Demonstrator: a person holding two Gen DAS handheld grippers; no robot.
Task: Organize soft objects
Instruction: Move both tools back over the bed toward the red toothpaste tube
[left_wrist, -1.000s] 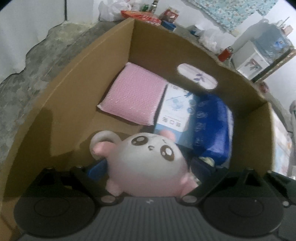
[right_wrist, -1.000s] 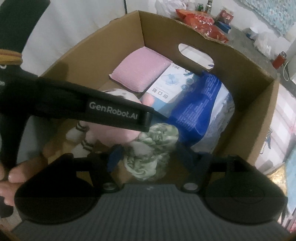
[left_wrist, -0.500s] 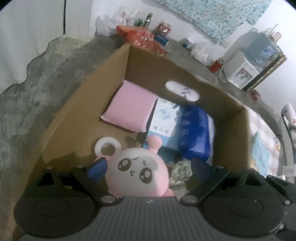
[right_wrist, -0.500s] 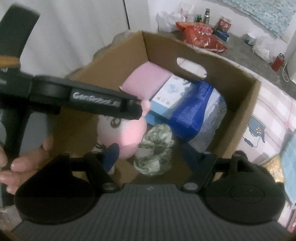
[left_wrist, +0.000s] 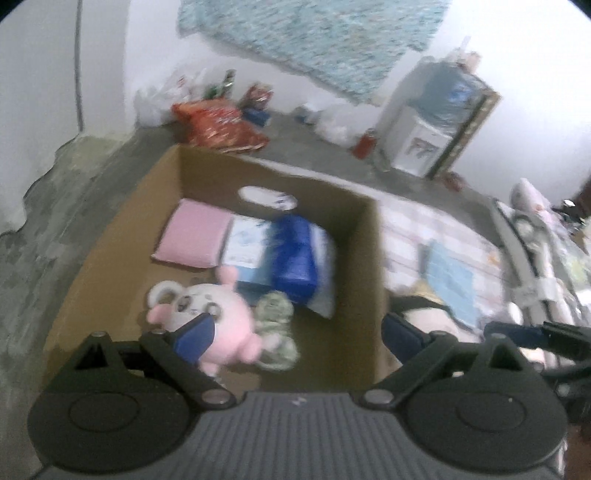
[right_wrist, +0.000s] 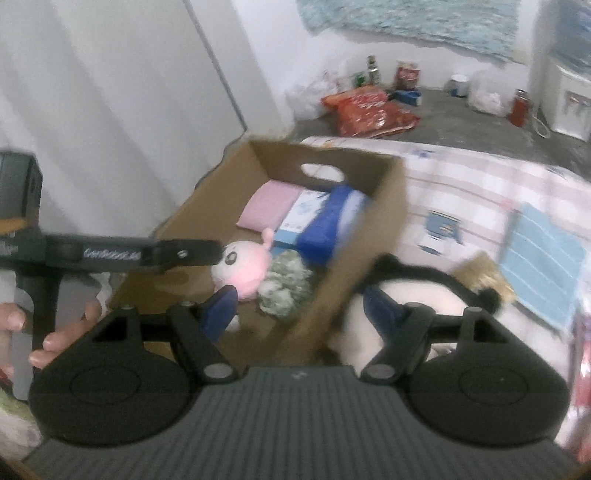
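A pink and white plush toy lies in the cardboard box, next to a green patterned cloth ball. Both show in the right wrist view too: the plush and the cloth ball in the box. My left gripper is open and empty, raised above the box. My right gripper is open and empty over the box's near right wall. A white and black plush lies just outside the box on the bed.
The box also holds a pink pad, a light blue pack and a dark blue bag. A checked sheet with a blue towel lies to the right. Red bags and a water dispenser stand behind.
Both grippers let go and pulled up and back out of the box. The pink plush and the cloth ball now lie in the box. The right view has swung right toward the bed.
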